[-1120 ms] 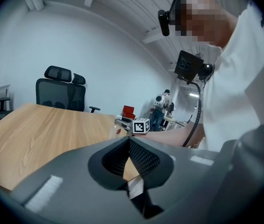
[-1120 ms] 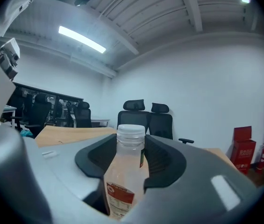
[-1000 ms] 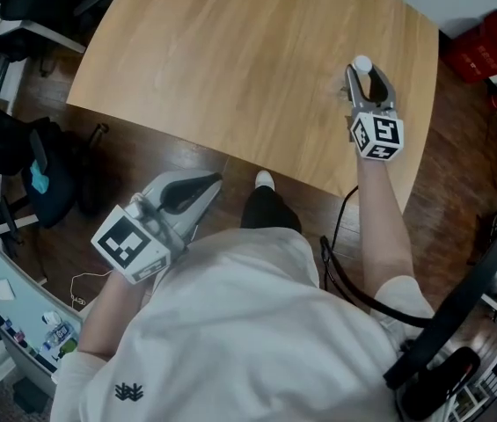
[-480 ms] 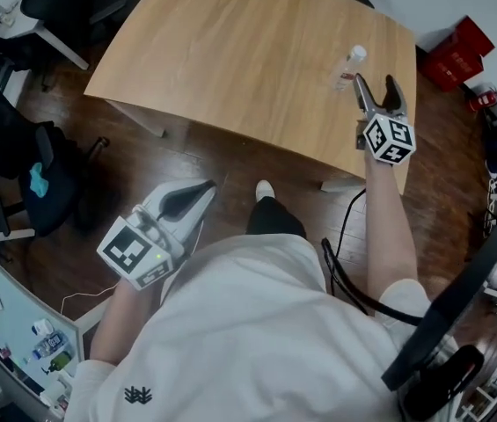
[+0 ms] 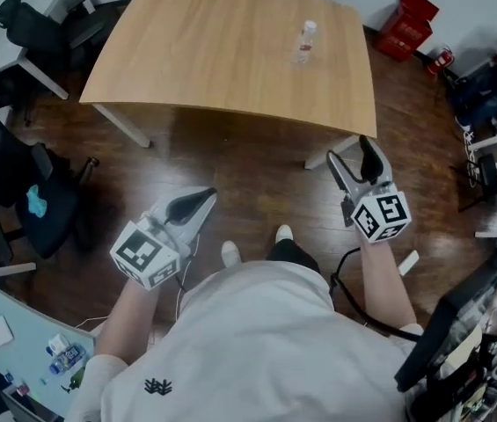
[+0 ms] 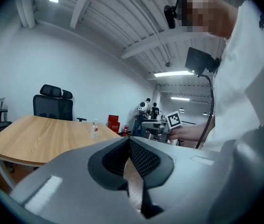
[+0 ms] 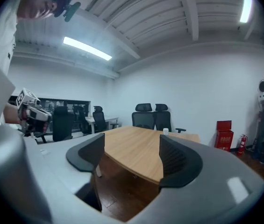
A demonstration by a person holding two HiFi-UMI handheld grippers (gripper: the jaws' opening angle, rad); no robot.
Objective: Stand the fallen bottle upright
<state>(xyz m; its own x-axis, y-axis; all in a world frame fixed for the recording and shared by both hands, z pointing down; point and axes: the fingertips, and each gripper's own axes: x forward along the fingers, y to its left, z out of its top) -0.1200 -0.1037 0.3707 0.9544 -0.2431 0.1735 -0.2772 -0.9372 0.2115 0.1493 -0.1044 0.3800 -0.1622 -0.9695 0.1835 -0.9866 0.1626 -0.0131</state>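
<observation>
The wooden tabletop (image 5: 213,51) fills the top of the head view. Over the dark floor (image 5: 257,174) below it, the left hand-held gripper (image 5: 200,199) has its jaws together and empty, while the right hand-held gripper (image 5: 351,154) has its jaws wide apart and empty. The clear bottle (image 5: 304,42) stands upright near the tabletop's right edge, well apart from both.

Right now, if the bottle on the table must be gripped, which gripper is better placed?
Right. The right gripper is nearer the upright bottle, jaws open and empty; the left gripper has shut jaws.
</observation>
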